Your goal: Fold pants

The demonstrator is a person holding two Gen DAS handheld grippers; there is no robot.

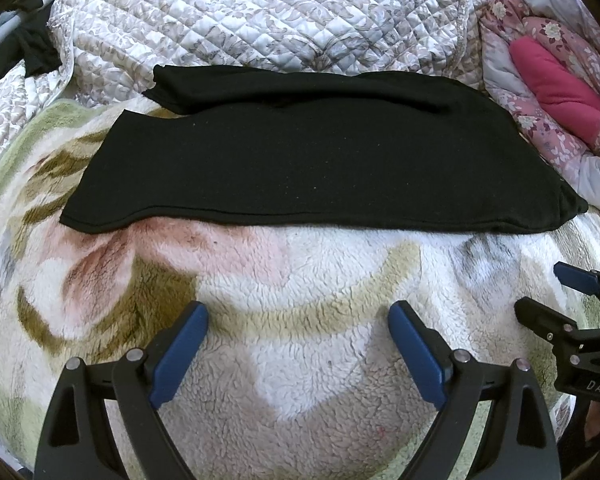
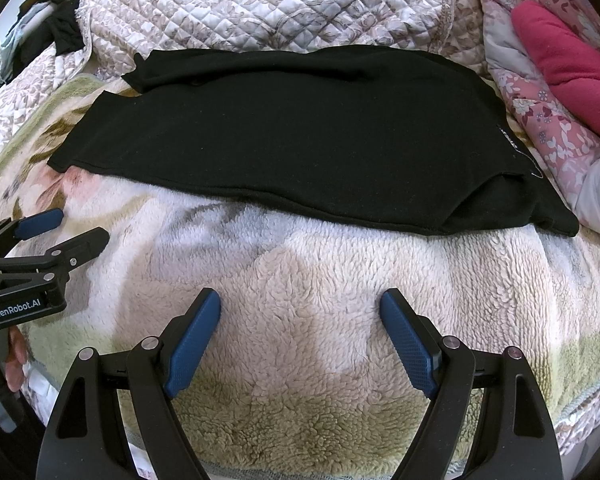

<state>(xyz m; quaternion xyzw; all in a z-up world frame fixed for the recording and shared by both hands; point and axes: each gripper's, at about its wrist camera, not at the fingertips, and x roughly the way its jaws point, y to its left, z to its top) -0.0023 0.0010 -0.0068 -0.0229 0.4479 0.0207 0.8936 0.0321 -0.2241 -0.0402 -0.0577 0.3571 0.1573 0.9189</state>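
Observation:
Black pants (image 1: 300,160) (image 2: 284,148) lie flat across a fleecy floral blanket (image 1: 300,288) (image 2: 320,280), one leg laid over the other, waist to the right and leg ends to the left. A small label (image 2: 510,140) shows near the waist. My left gripper (image 1: 298,312) hovers open above bare blanket, short of the pants' near edge. My right gripper (image 2: 300,304) is open too, likewise short of that edge, with nothing between its fingers. Each gripper shows at the side of the other's view: the right gripper (image 1: 556,292) and the left gripper (image 2: 76,226), both open.
A quilted grey-and-pink bedspread (image 1: 260,12) (image 2: 260,4) is heaped behind the pants. A pink floral duvet with a magenta lining (image 1: 556,88) (image 2: 572,64) is bunched at the right. Dark clothes (image 1: 36,48) (image 2: 64,28) hang at the far left. A hand (image 2: 14,356) holds the left gripper's handle.

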